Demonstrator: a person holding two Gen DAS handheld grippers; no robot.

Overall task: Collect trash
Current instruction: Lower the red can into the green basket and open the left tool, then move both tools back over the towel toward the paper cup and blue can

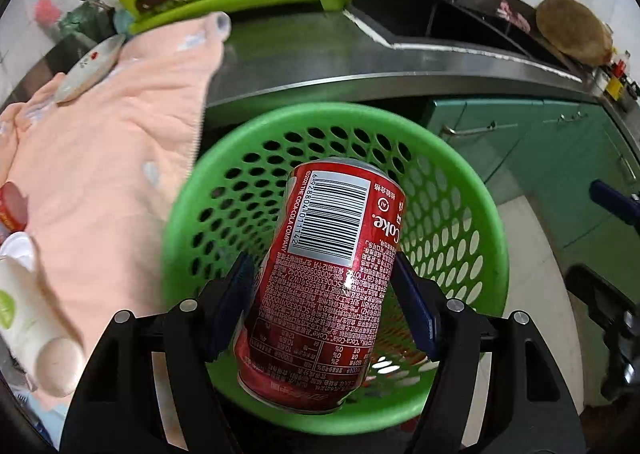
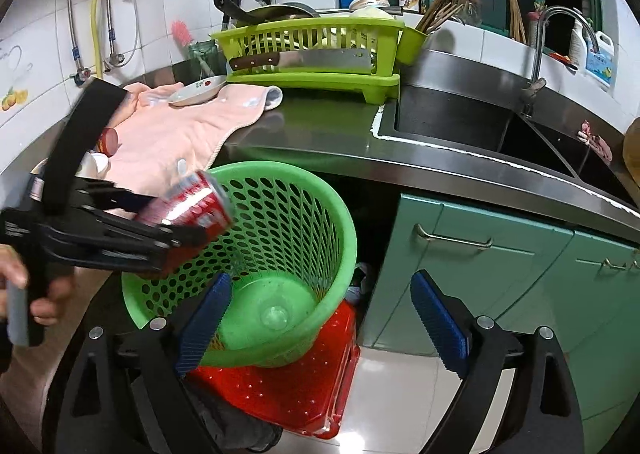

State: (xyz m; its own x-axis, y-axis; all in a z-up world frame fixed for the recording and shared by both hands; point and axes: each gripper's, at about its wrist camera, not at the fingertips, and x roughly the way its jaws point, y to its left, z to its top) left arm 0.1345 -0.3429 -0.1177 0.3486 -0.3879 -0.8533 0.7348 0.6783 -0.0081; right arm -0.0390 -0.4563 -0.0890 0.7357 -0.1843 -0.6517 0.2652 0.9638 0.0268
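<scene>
A red Coca-Cola can (image 1: 328,274) sits between the blue pads of my left gripper (image 1: 320,266), which is shut on it. The can hangs tilted over the mouth of a green perforated waste basket (image 1: 256,126). The right wrist view shows the same can (image 2: 188,202) in the left gripper (image 2: 180,216), just above the basket's (image 2: 344,214) near-left rim, with a person's hand (image 2: 44,294) on the handle. My right gripper (image 2: 322,282) stands open and empty, in front of the basket and above it. A clear piece of plastic trash (image 2: 276,316) lies on the basket's bottom.
The basket rests on a red plastic crate (image 2: 288,386) on the floor by green cabinets (image 2: 480,274). On the steel counter (image 2: 320,142) lie a pink towel (image 2: 180,130), a plate (image 2: 198,90), a green dish rack (image 2: 312,54) with a cleaver (image 2: 312,58), and bottles (image 1: 24,294). The sink (image 2: 460,122) is at right.
</scene>
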